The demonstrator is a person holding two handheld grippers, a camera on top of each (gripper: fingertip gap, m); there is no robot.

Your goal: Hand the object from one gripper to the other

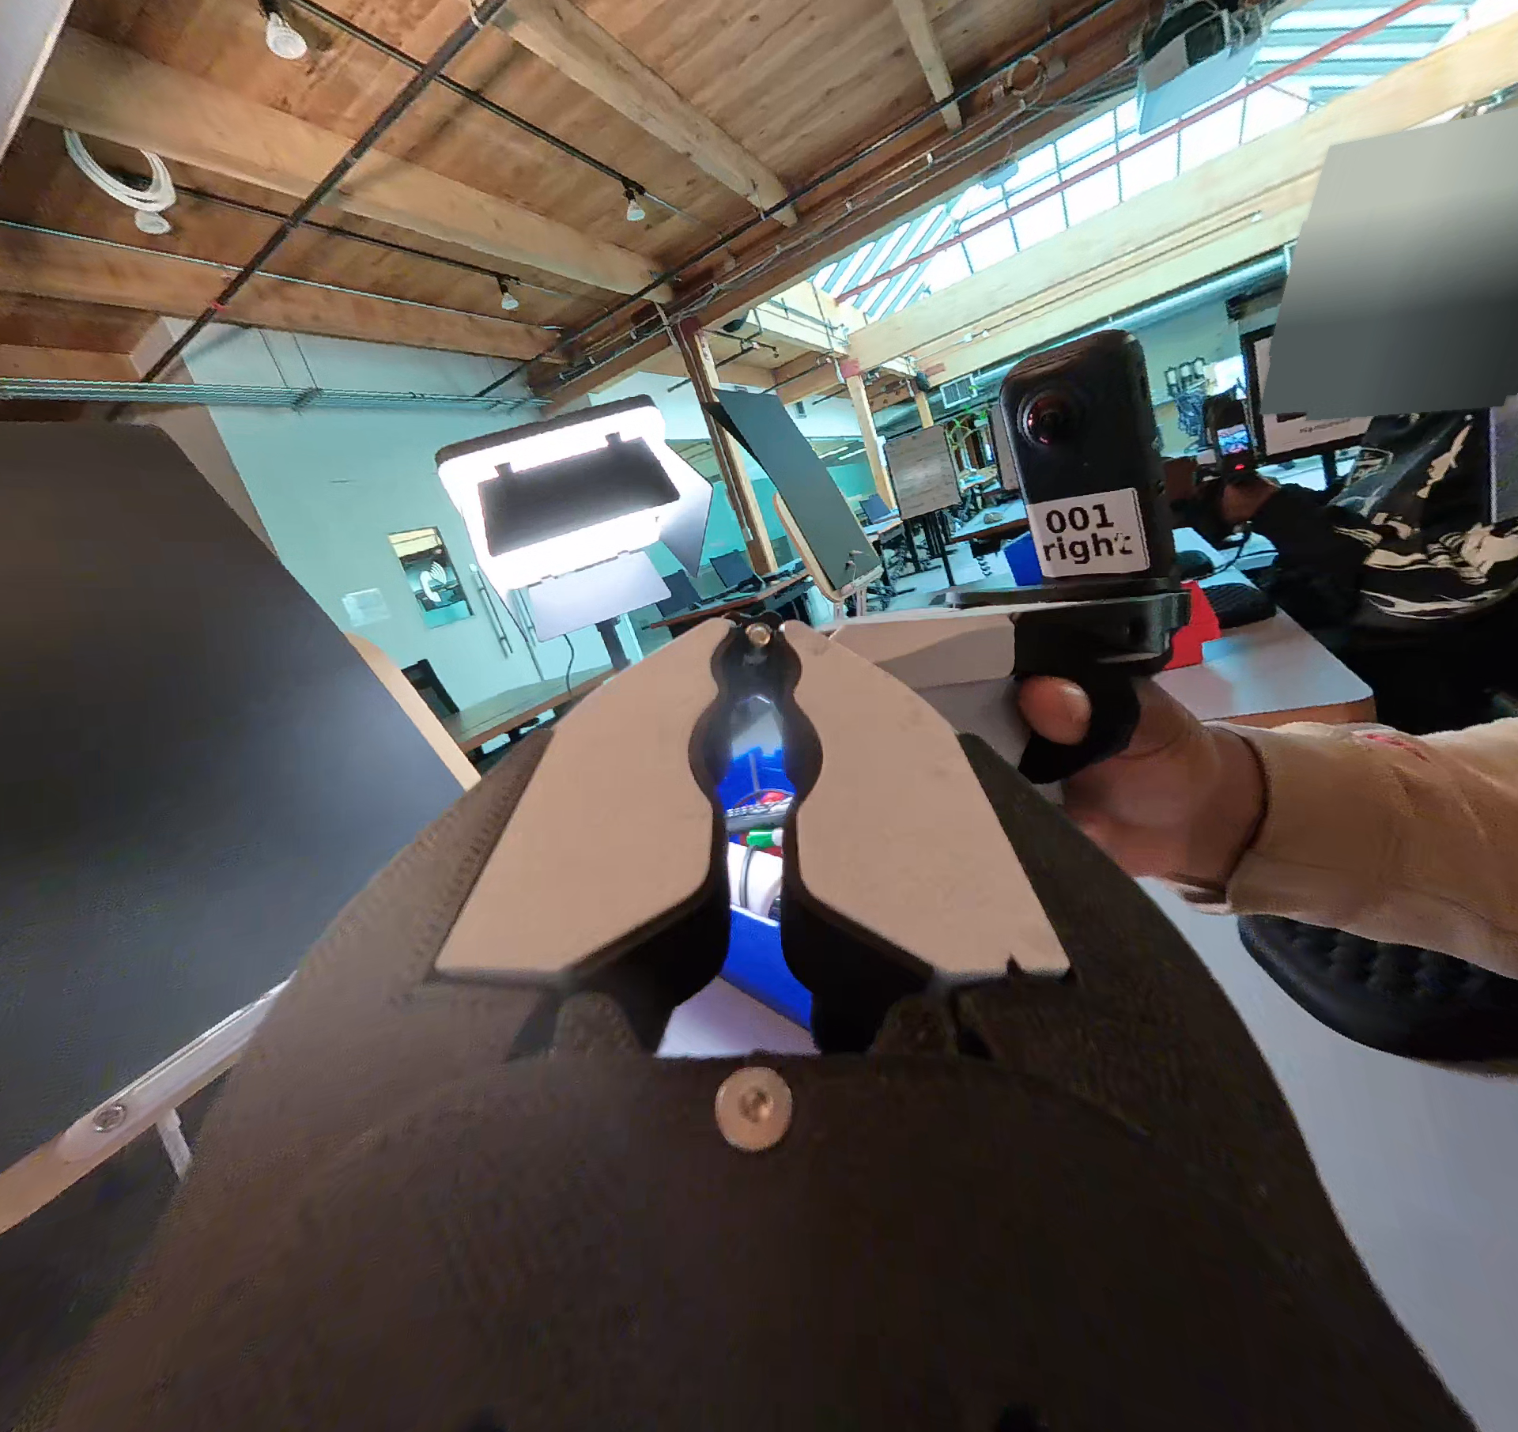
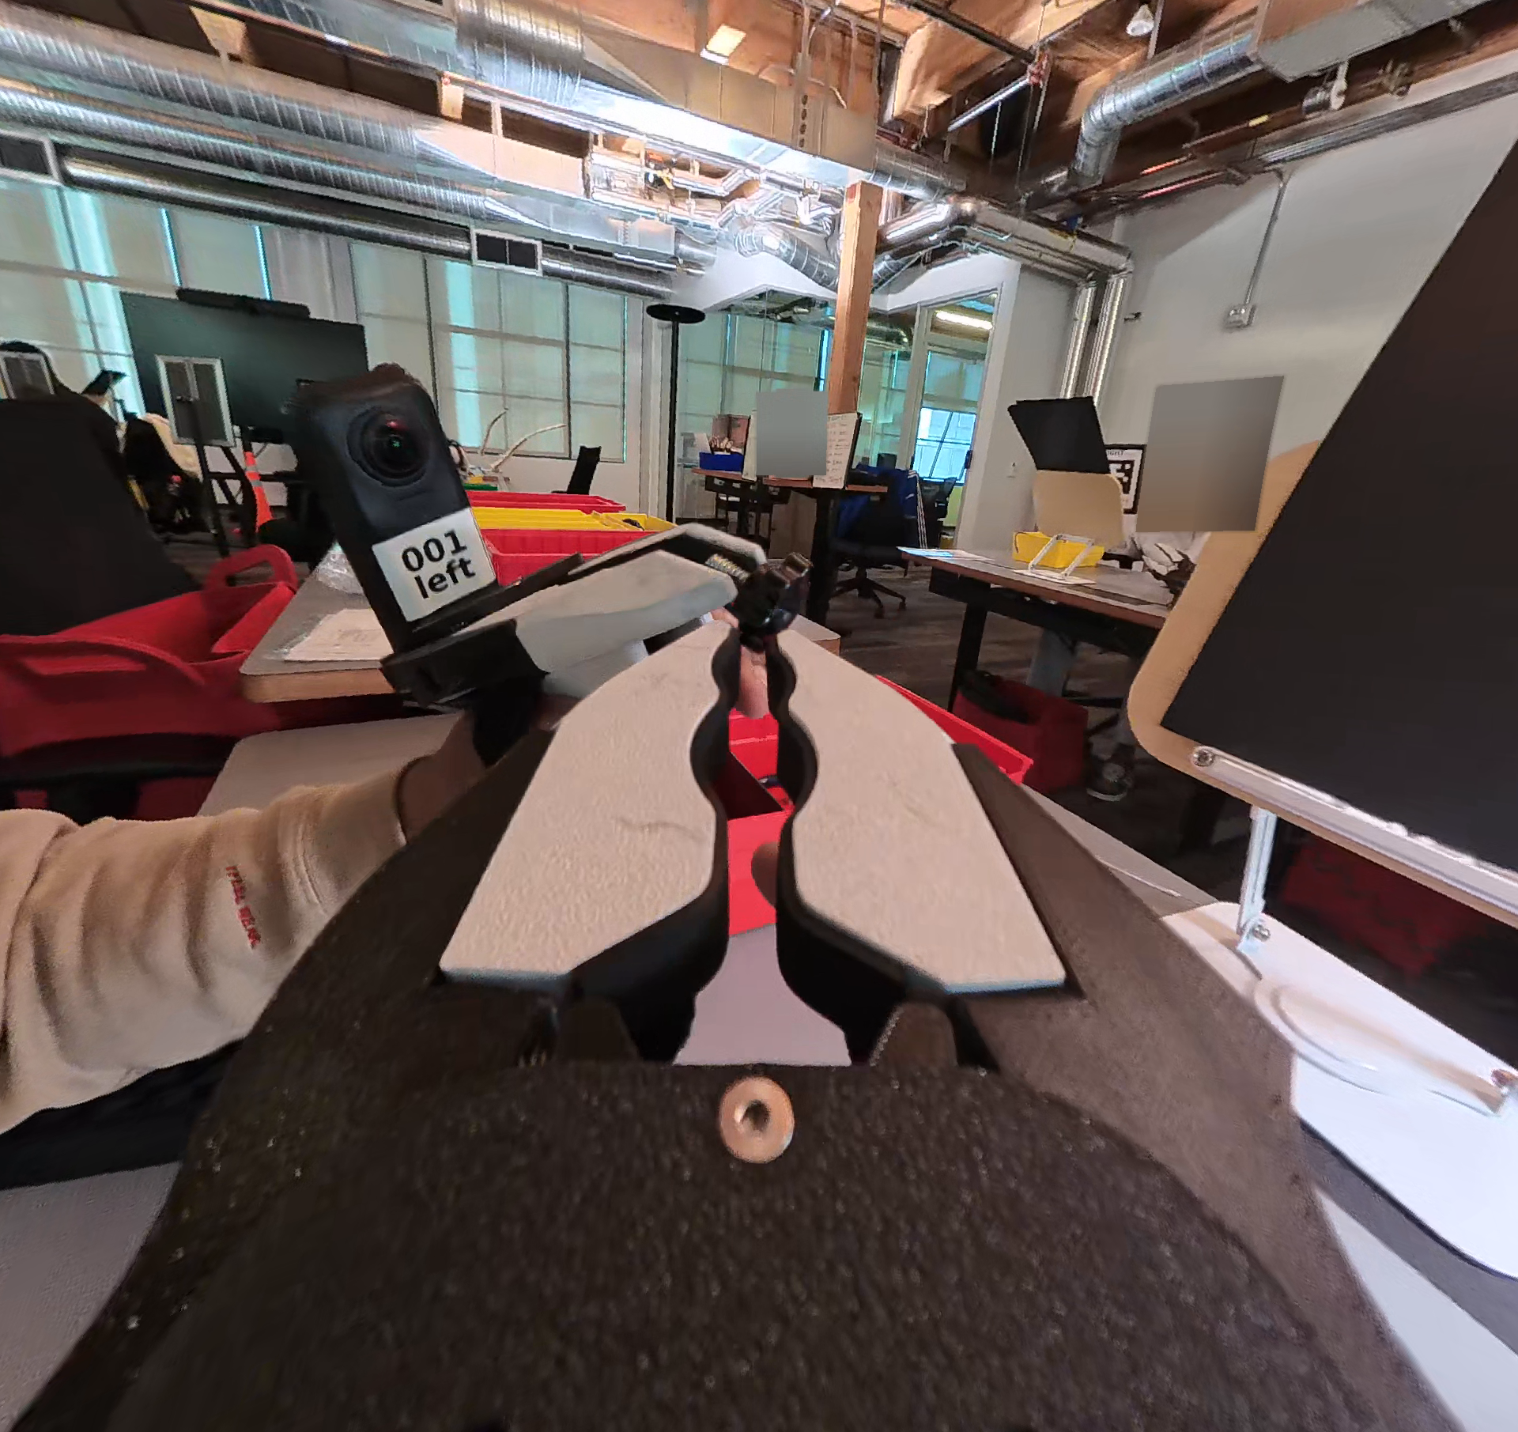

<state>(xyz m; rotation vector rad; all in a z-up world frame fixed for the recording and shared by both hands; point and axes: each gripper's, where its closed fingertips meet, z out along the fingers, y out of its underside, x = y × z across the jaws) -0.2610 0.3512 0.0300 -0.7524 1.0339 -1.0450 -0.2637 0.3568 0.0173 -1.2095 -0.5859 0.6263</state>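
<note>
Nearest, our right gripper (image 2: 757, 638) is pinched shut on a small black screw fitting (image 2: 776, 591), held in the air above the red bin (image 2: 973, 739). Our left gripper (image 1: 760, 641) clamps the same fitting from the bin's left. It seems hard, light and tiny, so we should grip its body. A black panel (image 2: 1355, 489) crowds the bin's right side, and desks (image 2: 1051, 579) stand beyond.

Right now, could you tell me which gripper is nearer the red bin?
Right. The right gripper hangs directly over the red bin; the left gripper reaches in from the left.
</note>
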